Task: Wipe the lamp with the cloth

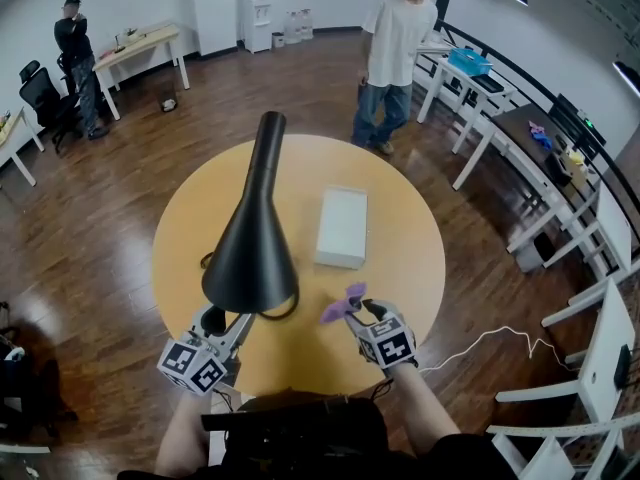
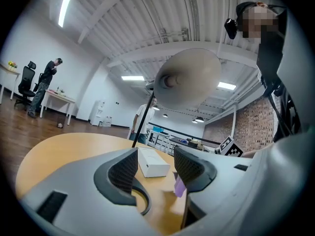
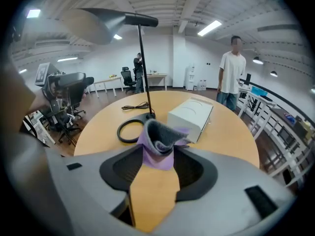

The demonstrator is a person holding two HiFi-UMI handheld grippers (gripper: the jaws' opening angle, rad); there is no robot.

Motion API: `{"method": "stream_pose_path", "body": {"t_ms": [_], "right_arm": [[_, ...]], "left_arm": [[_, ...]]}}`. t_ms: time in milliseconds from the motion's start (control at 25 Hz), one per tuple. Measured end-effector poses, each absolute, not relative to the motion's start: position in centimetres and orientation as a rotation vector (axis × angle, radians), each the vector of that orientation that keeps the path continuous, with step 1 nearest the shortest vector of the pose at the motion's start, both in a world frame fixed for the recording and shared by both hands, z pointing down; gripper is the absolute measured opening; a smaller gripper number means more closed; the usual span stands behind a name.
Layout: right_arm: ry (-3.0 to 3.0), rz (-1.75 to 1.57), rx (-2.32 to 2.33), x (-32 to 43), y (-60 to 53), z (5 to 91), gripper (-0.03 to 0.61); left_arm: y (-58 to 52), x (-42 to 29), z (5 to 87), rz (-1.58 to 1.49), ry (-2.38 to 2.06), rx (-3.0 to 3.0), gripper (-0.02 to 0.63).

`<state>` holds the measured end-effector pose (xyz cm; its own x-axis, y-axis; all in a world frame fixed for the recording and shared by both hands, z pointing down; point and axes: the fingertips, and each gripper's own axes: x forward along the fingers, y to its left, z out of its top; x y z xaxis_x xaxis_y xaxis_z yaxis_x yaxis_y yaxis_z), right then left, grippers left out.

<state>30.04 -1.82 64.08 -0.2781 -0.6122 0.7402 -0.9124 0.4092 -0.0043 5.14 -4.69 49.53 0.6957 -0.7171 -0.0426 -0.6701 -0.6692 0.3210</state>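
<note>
Task status: no wiping contact is in progress. The lamp [image 1: 255,230] stands upright on the round worktop [image 1: 405,268], its black cone shade overhanging the near edge and its ring base [image 3: 129,130] resting flat beside the white box [image 1: 342,226]. The cloth [image 1: 342,305], purple with a grey face, lies bunched on the worktop to the right of the shade and well below it, clear of the lamp. The right tongs [image 3: 158,156] stand wide apart with the cloth between their tips; the pads do not appear to press it. The left tongs [image 2: 155,168] are held level under the shade, jaws apart and empty. Whether the shade has been wiped cannot be determined. If not, the remaining steps are to clamp the cloth, raise it to the shade and wipe.
</note>
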Motion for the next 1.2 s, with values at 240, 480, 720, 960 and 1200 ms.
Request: {"method": "stream_pose_path", "body": {"t_ms": [240, 480, 720, 960, 1200], "right_arm": [[-2.04, 0.576, 1.324, 29.8, -2.3, 62.7, 0.201], [-2.347, 0.482, 1.563, 30.1, -3.3, 55.0, 0.158], [-2.476, 0.288, 1.789, 31.8, -2.9, 48.1, 0.094], [-2.501, 0.202, 1.96, 33.6, -2.7, 45.7, 0.003], [-2.499, 0.251, 1.98, 33.8, -2.7, 46.1, 0.002]], "left_arm": [[-4.6, 4.3, 49.3, -0.244, -1.101, 2.625, 0.229], [-5.2, 2.5, 47.9, -0.307, -1.164, 2.631, 0.227], [-5.1, -0.1, 46.3, -0.363, -1.247, 2.64, 0.224], [-5.7, -2.3, 45.3, -0.418, -1.314, 2.623, 0.175], [-5.4, -2.9, 45.6, -0.426, -1.337, 2.602, 0.175]]}}
